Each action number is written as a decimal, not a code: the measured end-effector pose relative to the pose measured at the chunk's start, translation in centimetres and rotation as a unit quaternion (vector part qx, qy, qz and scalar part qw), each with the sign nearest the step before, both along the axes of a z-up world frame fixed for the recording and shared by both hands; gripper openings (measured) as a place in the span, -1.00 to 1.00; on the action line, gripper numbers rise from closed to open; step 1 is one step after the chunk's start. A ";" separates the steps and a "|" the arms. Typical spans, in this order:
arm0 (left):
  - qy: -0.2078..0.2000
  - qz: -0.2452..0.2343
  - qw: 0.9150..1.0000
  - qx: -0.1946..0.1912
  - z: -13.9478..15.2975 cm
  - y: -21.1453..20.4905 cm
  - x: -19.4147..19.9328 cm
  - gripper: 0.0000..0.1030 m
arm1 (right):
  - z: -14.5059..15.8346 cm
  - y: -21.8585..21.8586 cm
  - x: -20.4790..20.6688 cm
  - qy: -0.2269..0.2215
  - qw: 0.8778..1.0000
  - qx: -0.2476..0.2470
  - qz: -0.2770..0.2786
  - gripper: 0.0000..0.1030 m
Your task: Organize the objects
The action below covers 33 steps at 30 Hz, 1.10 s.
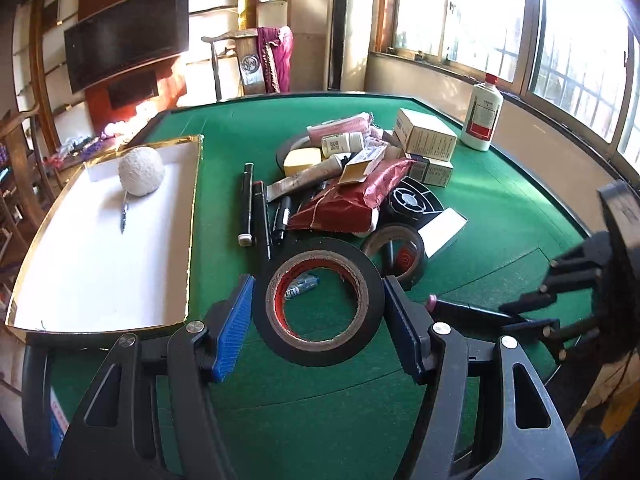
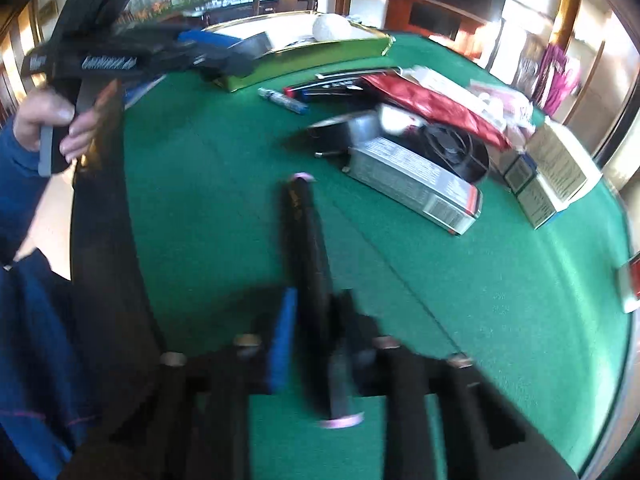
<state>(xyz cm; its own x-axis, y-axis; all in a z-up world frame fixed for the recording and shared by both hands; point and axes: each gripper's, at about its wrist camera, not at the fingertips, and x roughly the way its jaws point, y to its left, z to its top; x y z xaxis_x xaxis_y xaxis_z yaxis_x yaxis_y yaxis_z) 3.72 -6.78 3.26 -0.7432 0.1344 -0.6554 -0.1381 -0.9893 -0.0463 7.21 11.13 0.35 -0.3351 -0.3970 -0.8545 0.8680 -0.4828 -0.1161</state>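
My left gripper (image 1: 319, 300) is shut on a black tape roll (image 1: 320, 354) with a brown core, its blue pads pressing both sides. The right wrist view shows that gripper (image 2: 224, 56) holding the roll (image 2: 250, 50) in the air at the near edge of the white tray (image 2: 320, 50). My right gripper (image 2: 310, 320) is shut on a black marker (image 2: 304, 232) with pink ends, held above the green table (image 2: 200, 184). In the left wrist view the right gripper (image 1: 516, 314) and its marker (image 1: 460, 307) sit just to the right. The right wrist view is blurred.
The gold-rimmed tray (image 1: 192, 216) holds a white ball (image 1: 141, 172) and a pen (image 1: 125, 216). Behind the roll lie markers (image 1: 246, 204), a second tape roll (image 1: 396, 252), a red packet (image 1: 348, 196), boxes (image 1: 426, 134) and a white bottle (image 1: 482, 116). A person's hand (image 2: 44, 120) grips the left tool.
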 end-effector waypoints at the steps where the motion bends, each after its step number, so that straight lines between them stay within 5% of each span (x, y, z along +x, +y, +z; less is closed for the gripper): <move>1: 0.004 0.005 1.000 -0.001 0.0 0.0 0.1 0.23 | 0.0 -0.4 0.8 0.020 1.000 0.013 -0.006 -0.72; 15: 0.048 0.081 0.993 -0.072 -0.4 -0.6 1.2 0.23 | 4.0 0.1 -0.9 -0.032 0.983 -0.143 -0.112 -0.71; 33: 0.112 0.197 0.965 -0.133 1.1 -5.8 4.0 0.23 | 6.2 -8.4 -1.9 -0.065 0.970 -0.217 -0.093 -0.71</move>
